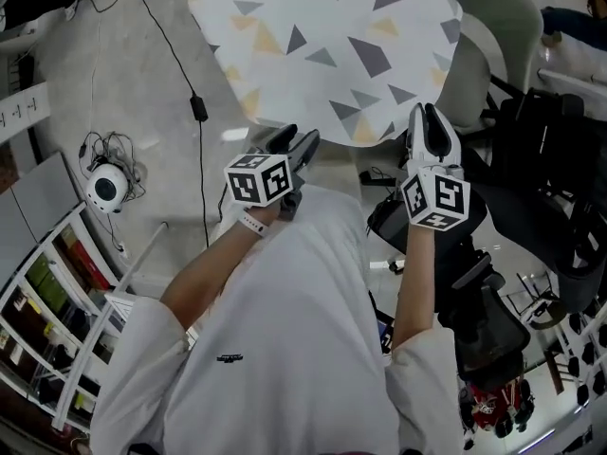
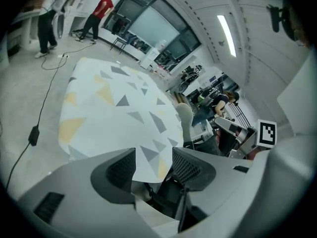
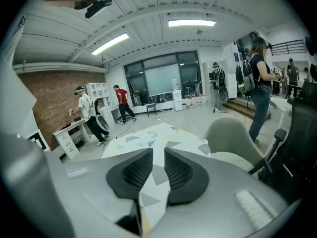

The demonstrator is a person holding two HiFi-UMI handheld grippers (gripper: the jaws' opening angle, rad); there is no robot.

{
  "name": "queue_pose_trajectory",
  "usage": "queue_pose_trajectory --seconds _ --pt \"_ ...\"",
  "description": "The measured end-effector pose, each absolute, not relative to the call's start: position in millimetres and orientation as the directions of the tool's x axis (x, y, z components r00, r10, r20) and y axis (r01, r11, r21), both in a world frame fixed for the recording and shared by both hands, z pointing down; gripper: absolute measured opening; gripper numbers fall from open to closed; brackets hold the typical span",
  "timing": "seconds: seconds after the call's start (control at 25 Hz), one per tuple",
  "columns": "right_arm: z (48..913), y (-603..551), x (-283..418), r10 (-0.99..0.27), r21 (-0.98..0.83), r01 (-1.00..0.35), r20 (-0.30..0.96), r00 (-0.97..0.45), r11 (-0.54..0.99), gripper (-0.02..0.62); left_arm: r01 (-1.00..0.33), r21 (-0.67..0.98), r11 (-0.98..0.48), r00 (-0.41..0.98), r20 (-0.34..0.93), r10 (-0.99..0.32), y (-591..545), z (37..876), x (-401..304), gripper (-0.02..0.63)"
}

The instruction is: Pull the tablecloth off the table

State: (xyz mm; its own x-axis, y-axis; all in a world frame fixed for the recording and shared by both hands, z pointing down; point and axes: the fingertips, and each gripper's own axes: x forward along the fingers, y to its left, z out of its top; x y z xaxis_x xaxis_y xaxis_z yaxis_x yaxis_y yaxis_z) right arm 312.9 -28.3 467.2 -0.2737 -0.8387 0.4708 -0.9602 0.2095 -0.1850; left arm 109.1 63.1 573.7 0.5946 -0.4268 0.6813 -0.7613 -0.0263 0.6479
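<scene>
White sleeves (image 1: 285, 349) fill the foreground, each arm carrying a tool to the near edge of the tablecloth (image 1: 322, 45), which lies spread flat over the table. The left tool (image 1: 296, 145) stands wide, with the hem between its jaws but untouched. The right tool (image 1: 430, 114) is narrow, with a fold of cloth in the gap, apparently not pinched. Pulling now would likely let the cloth slip free. If only one side bites, the cloth could skew and drag against the pale chair (image 1: 493, 36) beside it.

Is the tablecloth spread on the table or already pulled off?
Spread: the tablecloth lies flat and unfolded, with its near edge draping down.
</scene>
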Motion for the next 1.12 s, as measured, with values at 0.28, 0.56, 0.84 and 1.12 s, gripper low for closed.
queue_pose_trajectory --seconds 0.28,0.56,0.84,1.12 --pt "530 -38 350 -0.798 -0.182 -0.969 0.552 -0.241 0.166 0.144 -0.729 0.643 0.235 0.53 0.748 -0.4 88 642 99 0.261" --pt "601 -52 386 -0.741 -0.203 -0.978 0.647 -0.176 0.055 0.192 -0.573 0.693 0.438 0.551 0.721 -0.42 103 685 108 0.298" --pt "656 -68 415 -0.661 -0.268 -0.963 0.722 -0.206 0.008 0.256 -0.532 0.725 0.438 0.56 0.689 -0.46 97 700 121 0.298" --pt "686 -78 423 -0.589 -0.325 -0.946 0.765 -0.26 -0.004 0.31 -0.545 0.731 0.41 0.56 0.681 -0.471 88 711 134 0.29"
